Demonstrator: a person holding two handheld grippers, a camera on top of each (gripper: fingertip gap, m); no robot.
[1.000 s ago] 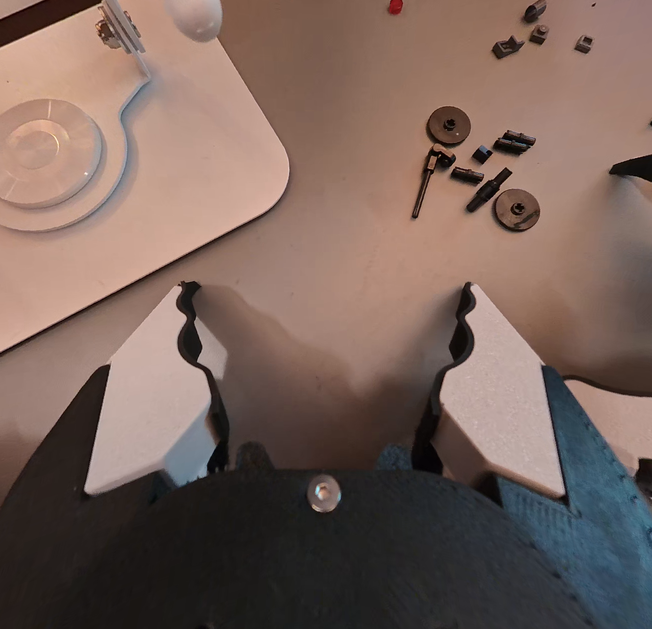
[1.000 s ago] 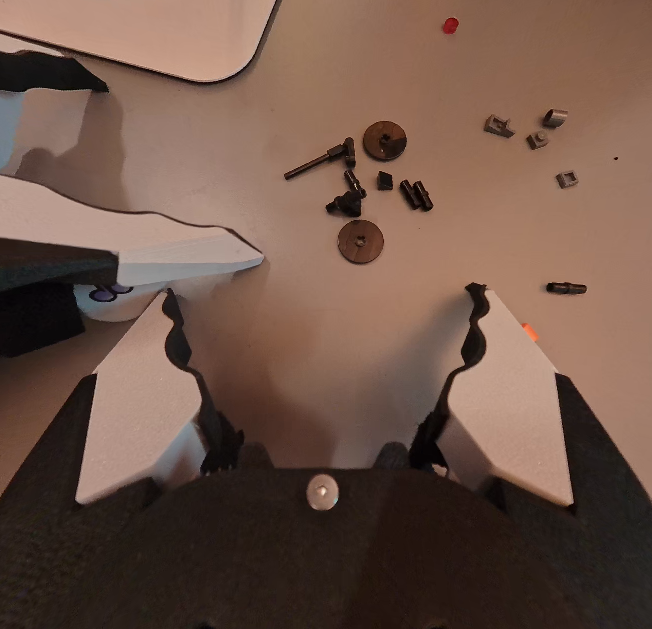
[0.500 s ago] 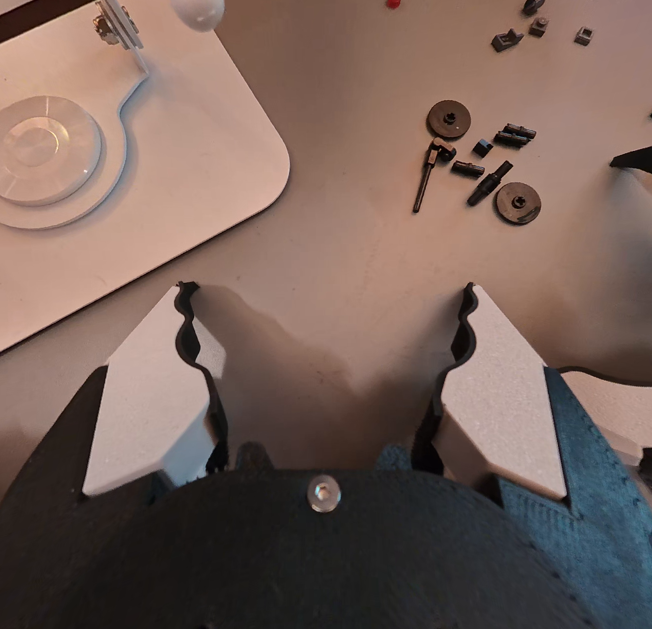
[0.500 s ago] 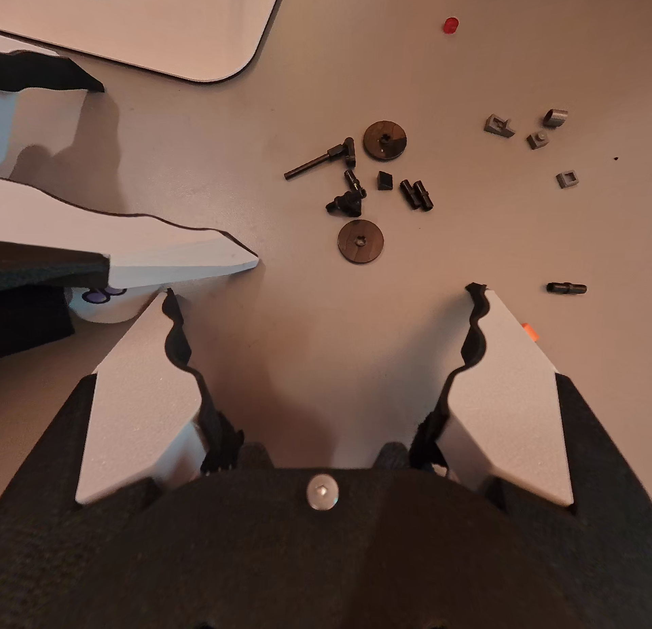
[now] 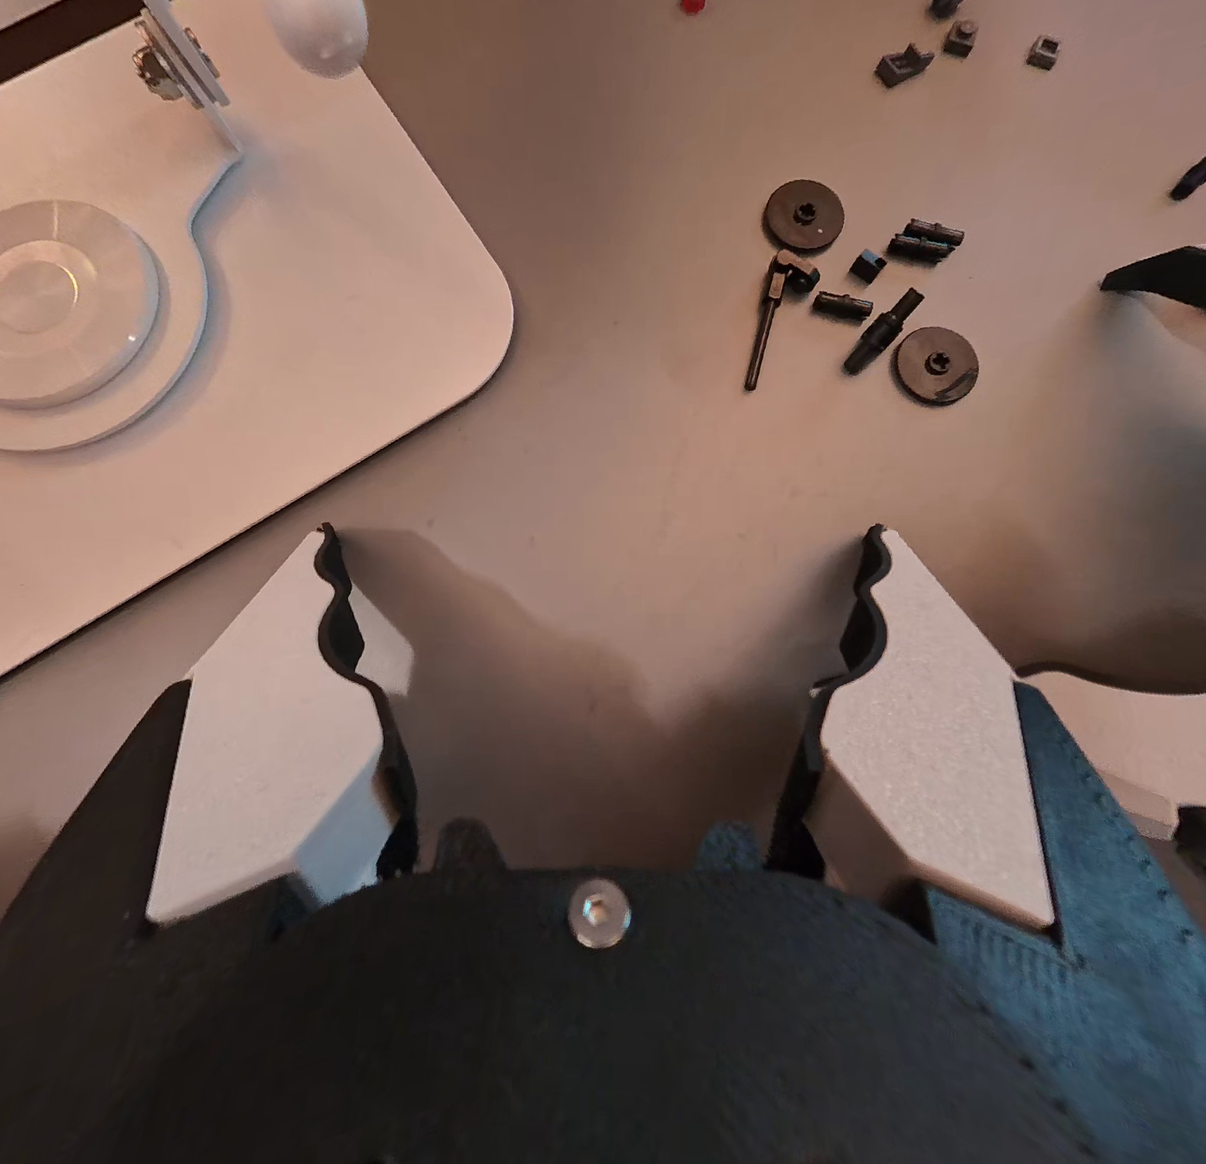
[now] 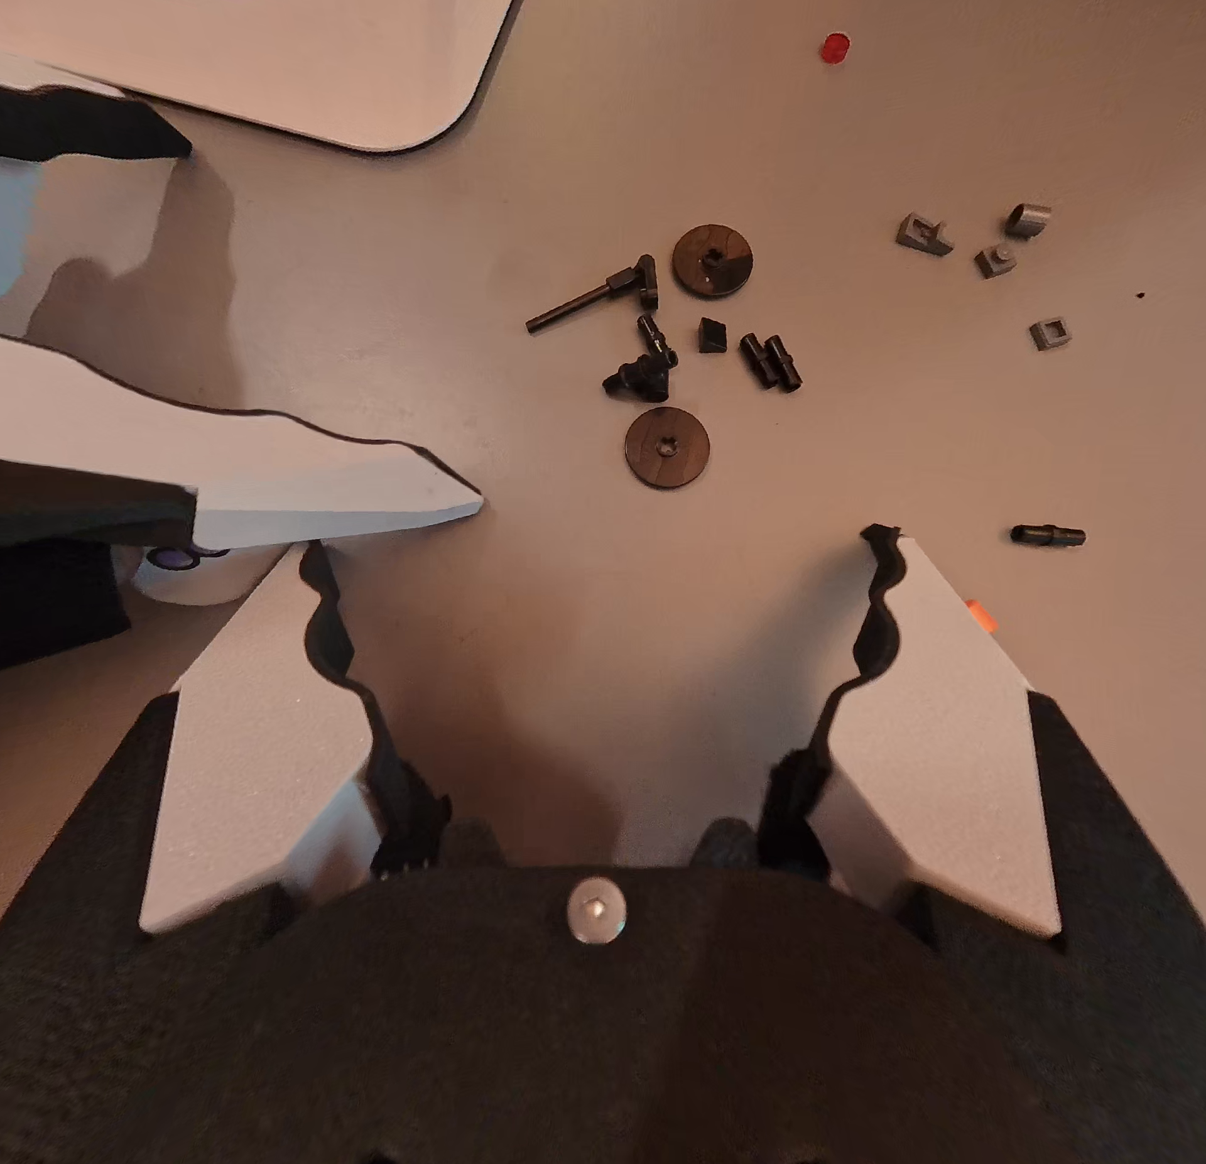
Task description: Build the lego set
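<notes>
Loose lego pieces lie on the beige table ahead of both grippers. There are two black discs (image 6: 712, 261) (image 6: 667, 447), a black axle with a connector (image 6: 587, 300), a pair of black pins (image 6: 770, 362), a small black slope (image 6: 712, 336), a lone black pin (image 6: 1047, 535), a red stud (image 6: 835, 47) and several grey pieces (image 6: 923, 235). The same cluster shows in the left wrist view, with the discs (image 5: 804, 214) (image 5: 937, 365) and the axle (image 5: 770, 310). My left gripper (image 5: 600, 535) is open and empty. My right gripper (image 6: 595, 539) is open and empty, short of the cluster.
A white stand base (image 5: 293, 284) with a round lens (image 5: 59, 284) lies at the left. The left gripper's finger (image 6: 293, 480) reaches in from the left of the right wrist view. An orange piece (image 6: 982, 614) peeks out beside my right finger. From my right tips it is roughly 4 centimetres to the lone black pin (image 6: 1047, 535); from my left, 15 centimetres. It is some 6 centimetres from my right tips to the small black slope (image 6: 712, 336). It turns up in the left wrist view (image 5: 857, 266) as well.
Almost nothing. The left gripper has drifted slightly, so the pieces shift a little in its view. Both grippers stay open.
</notes>
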